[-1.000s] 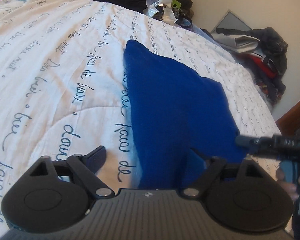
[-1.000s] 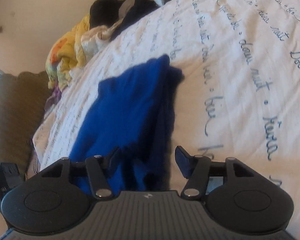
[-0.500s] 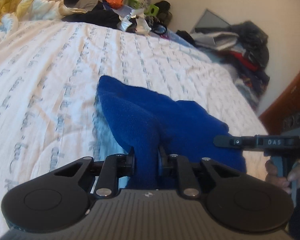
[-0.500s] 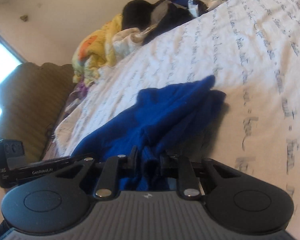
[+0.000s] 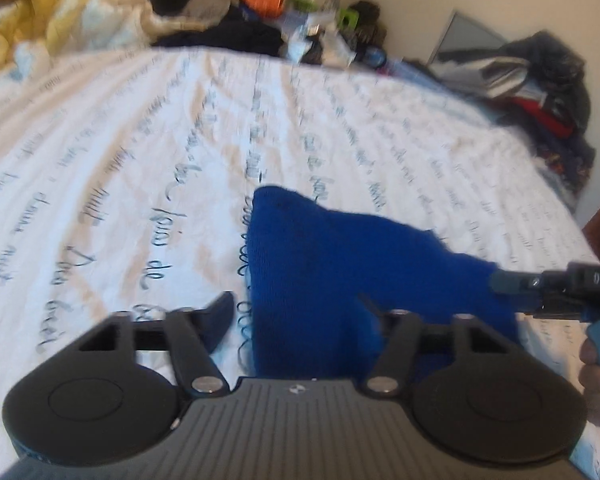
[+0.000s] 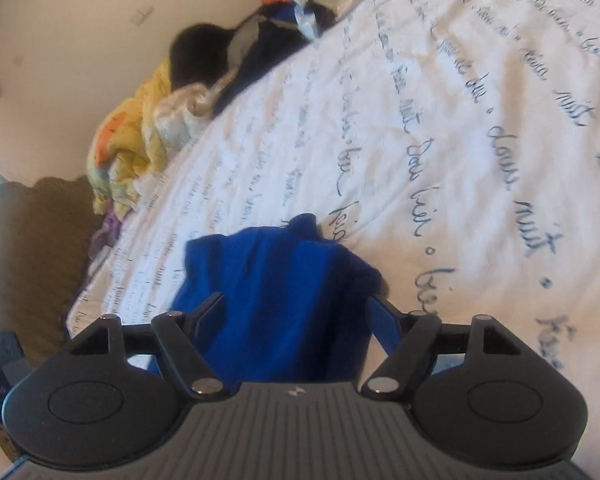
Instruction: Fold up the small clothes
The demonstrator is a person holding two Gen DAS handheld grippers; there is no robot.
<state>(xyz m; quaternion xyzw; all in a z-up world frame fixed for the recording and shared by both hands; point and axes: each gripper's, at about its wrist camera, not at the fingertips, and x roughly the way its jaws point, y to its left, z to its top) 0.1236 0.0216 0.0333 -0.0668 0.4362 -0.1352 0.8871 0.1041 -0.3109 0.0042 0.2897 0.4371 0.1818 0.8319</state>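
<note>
A small blue knitted garment [image 5: 332,264] lies folded on the white bedspread with dark script [image 5: 140,152]. My left gripper [image 5: 296,308] is open, its jaws spread either side of the garment's near edge, not gripping it. The right gripper shows at the right edge of the left wrist view [image 5: 540,284], at the garment's right side. In the right wrist view the same blue garment [image 6: 276,292] lies between the spread jaws of my open right gripper [image 6: 296,312].
Heaps of clothes sit along the bed's far edge: a yellow bundle [image 5: 60,4], dark and orange items [image 5: 236,12], and a dark pile at the right [image 5: 540,76]. A brown sofa [image 6: 28,264] stands beside the bed.
Both grippers were shut on the blue garment half a second ago; both have now opened and let it go. The garment lies more compact on the bed than a second ago.
</note>
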